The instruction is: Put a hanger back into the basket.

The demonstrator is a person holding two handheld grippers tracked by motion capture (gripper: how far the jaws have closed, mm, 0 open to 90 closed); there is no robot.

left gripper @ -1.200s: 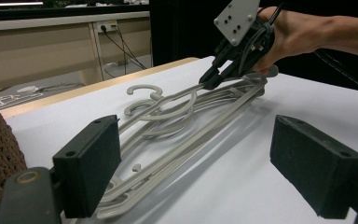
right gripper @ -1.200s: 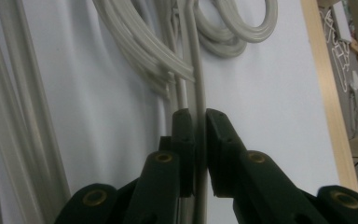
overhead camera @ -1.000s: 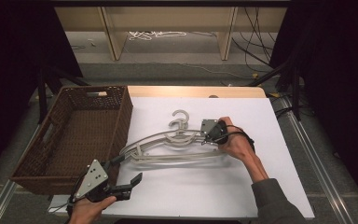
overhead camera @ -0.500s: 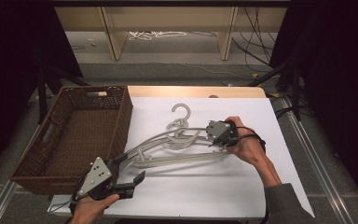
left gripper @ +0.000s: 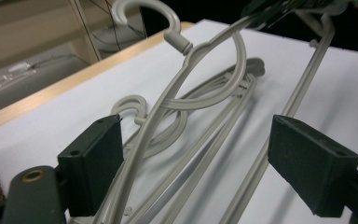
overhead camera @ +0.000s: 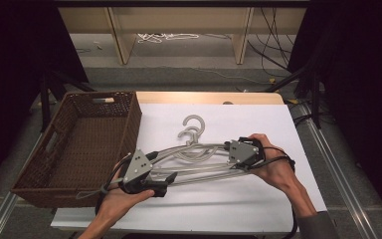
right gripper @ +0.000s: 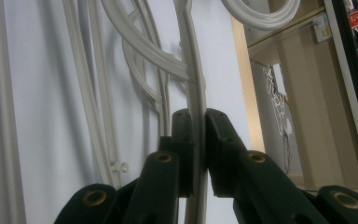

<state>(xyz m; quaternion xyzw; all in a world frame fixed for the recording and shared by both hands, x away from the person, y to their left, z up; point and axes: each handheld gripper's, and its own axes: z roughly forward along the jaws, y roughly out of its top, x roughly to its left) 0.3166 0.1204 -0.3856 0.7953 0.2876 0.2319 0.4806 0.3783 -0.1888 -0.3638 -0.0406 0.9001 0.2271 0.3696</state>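
Right gripper (right gripper: 196, 140) clamped on one end of top grey hanger (overhead camera: 199, 152); long axis running leftward across white table (overhead camera: 278, 124) toward wicker basket (overhead camera: 79, 144). Left gripper (left gripper: 196, 154) wide open around other end, gripping nothing.

Smooth grey plastic hangers (overhead camera: 199, 162), woven wicker basket (overhead camera: 87, 139)

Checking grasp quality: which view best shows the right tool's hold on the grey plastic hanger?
Right gripper view: the black right tool pinches the grey plastic hanger between its pads. High view gives the hanger's overall position; left gripper view shows it between open jaws.
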